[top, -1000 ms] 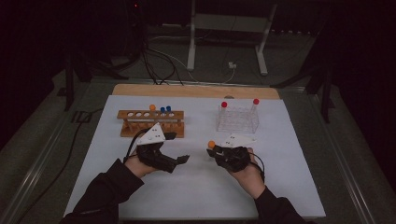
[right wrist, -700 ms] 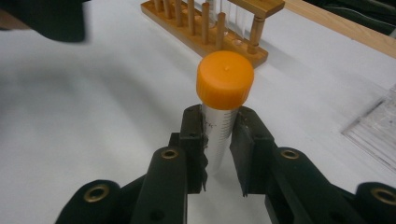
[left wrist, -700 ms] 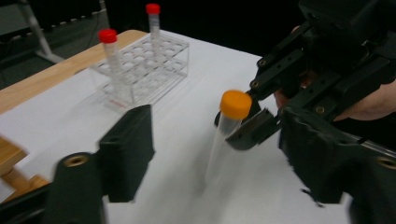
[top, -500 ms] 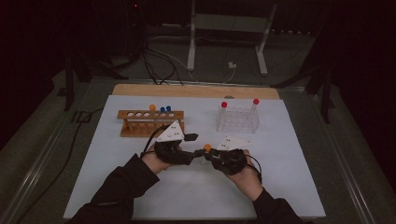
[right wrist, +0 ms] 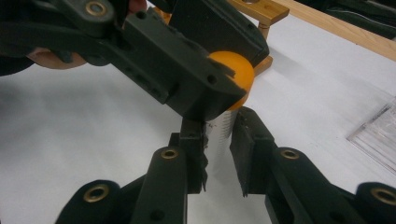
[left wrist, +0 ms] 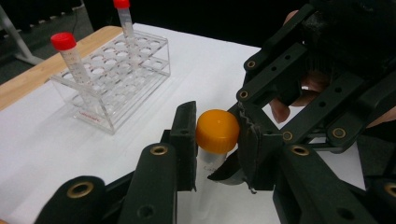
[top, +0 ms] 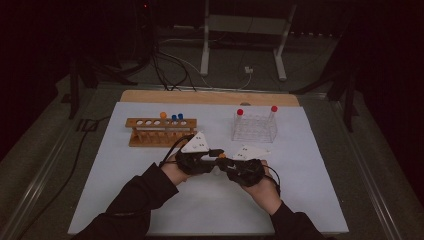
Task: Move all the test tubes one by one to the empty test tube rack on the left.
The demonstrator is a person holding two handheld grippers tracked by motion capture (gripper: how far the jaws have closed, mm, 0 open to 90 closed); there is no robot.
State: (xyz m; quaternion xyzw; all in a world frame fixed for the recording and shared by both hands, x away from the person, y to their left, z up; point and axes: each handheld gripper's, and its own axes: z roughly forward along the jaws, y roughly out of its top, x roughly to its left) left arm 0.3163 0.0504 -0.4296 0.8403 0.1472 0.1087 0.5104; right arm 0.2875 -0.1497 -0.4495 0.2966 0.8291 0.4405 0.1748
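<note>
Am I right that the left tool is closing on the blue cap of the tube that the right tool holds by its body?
Not quite: the cap is orange, not blue, as the left gripper view shows. The left tool has just been closing on it, while the right tool holds the tube by its body.

Both hand-held grippers meet mid tabletop (top: 125, 200), L hand-held gripper (top: 214, 153) & R hand-held gripper (top: 226, 164) nose to nose w/ orange-capped tube (left wrist: 216, 133) between them, no gap to pass there. Behind L: wooden rack (top: 161, 131) just beyond, tight. Behind R: clear rack (top: 254, 129) w/ two red-capped tubes (top: 240, 113), near, w/ white paper (top: 252, 151) in front. Open white surface along front edge, far L & far R sides. Strip between the two racks free.
</note>
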